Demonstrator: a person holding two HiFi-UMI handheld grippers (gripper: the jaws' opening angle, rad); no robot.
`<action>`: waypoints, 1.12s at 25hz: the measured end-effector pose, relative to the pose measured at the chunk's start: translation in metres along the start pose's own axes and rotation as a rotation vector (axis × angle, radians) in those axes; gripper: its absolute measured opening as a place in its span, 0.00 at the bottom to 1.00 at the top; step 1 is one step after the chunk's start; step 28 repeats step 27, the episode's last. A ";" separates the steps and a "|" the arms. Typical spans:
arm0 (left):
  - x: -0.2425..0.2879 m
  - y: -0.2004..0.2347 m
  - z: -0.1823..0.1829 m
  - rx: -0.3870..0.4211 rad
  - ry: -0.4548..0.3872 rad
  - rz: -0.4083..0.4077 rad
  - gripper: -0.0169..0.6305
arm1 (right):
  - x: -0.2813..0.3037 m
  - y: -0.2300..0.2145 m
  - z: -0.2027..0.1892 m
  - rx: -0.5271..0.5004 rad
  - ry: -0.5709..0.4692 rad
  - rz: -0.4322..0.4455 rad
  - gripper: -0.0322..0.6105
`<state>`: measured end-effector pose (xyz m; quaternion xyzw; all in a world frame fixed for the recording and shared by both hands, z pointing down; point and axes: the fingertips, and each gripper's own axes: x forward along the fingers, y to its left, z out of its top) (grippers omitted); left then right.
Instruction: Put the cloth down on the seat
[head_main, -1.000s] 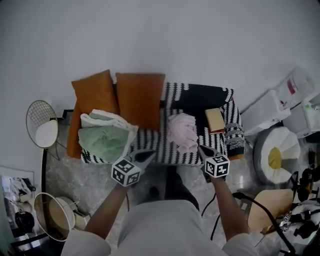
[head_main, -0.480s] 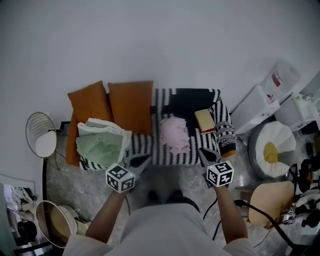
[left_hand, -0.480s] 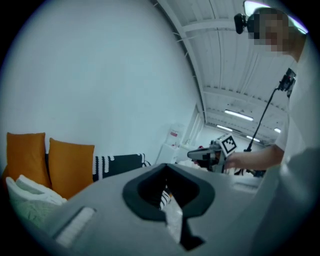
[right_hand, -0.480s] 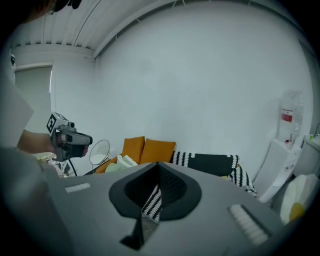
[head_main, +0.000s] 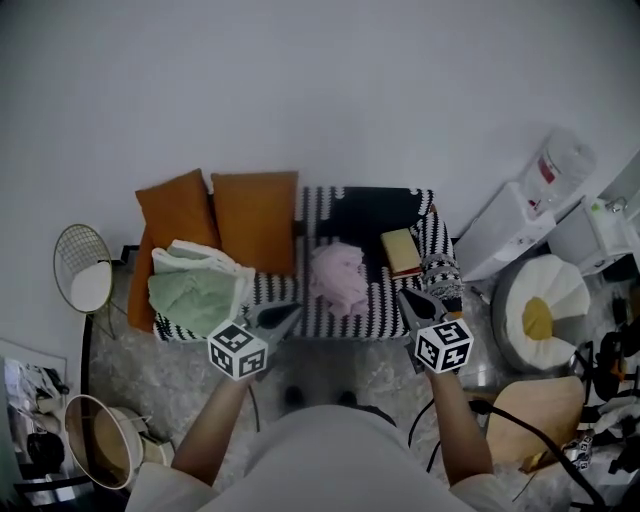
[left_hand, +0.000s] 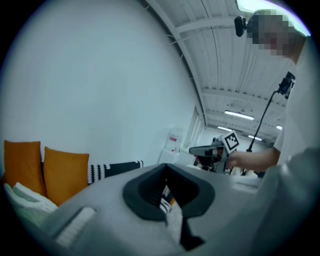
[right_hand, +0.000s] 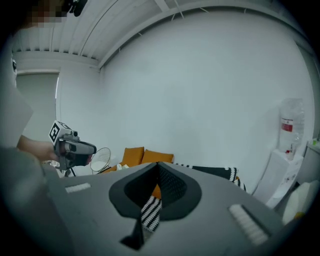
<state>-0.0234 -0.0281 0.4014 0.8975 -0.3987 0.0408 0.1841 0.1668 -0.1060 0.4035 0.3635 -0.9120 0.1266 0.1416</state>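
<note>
While the pink cloth (head_main: 338, 277) lies crumpled on the striped seat (head_main: 362, 320), left gripper (head_main: 290, 313) and right gripper (head_main: 405, 298) hover near its front edge; both grippers' fingers closed, empty.

Pink cloth (head_main: 338, 277), black-and-white striped seat (head_main: 345, 325)

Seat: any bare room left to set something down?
Two bare striped patches on the seat: between the green towels and the pink cloth, and between the pink cloth and the tan book. Left end under towels and orange cushions is crowded.
</note>
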 end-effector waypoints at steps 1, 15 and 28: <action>0.004 -0.003 0.000 0.003 -0.003 0.000 0.03 | -0.002 -0.003 0.001 -0.010 -0.002 0.004 0.06; 0.029 -0.020 0.000 -0.018 -0.034 0.033 0.03 | -0.009 -0.024 0.003 0.022 -0.022 0.023 0.06; 0.030 -0.012 0.001 -0.002 -0.013 0.044 0.03 | -0.001 -0.021 0.003 -0.003 -0.016 0.040 0.06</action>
